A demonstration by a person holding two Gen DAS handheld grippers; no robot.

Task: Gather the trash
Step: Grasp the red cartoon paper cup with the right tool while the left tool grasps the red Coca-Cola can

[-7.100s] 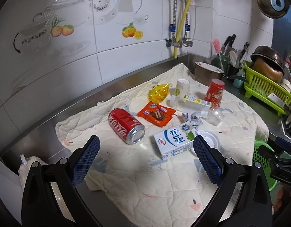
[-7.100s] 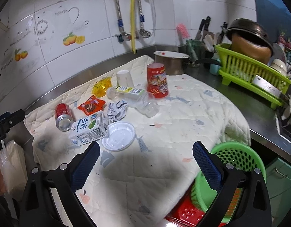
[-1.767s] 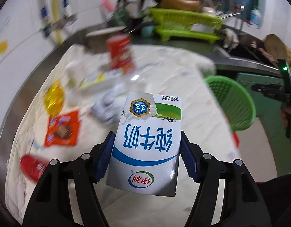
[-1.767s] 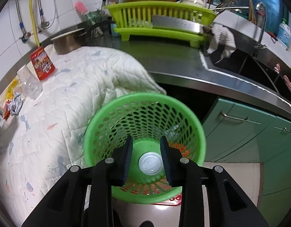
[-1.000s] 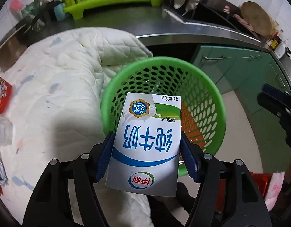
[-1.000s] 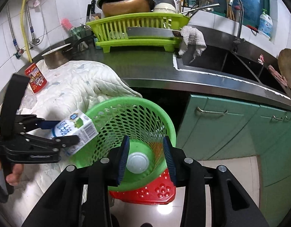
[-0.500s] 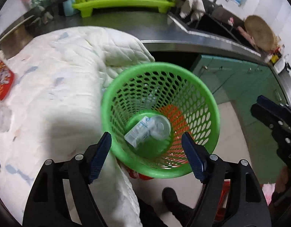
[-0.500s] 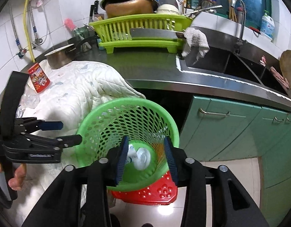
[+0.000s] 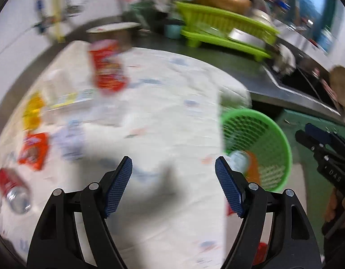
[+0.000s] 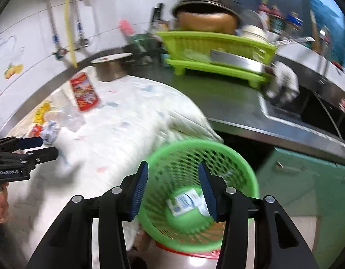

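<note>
A: Where is the trash?

B: The milk carton (image 10: 185, 202) lies in the green basket (image 10: 244, 168) beside the counter. My left gripper (image 9: 173, 185) hangs wide and empty over the quilt (image 9: 168, 112).

A: The right?

B: My right gripper (image 10: 173, 194), jaws opening, grips nothing above the basket.

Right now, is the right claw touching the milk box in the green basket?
Apart. In the right wrist view the right claw is opening, with nothing between its pads; the milk box lies far below on the bottom of the green basket.

Milk carton (image 10: 183, 201) in basket (image 10: 251, 179); basket right of quilt (image 10: 127, 134); can (image 9: 12, 190) on quilt.
</note>
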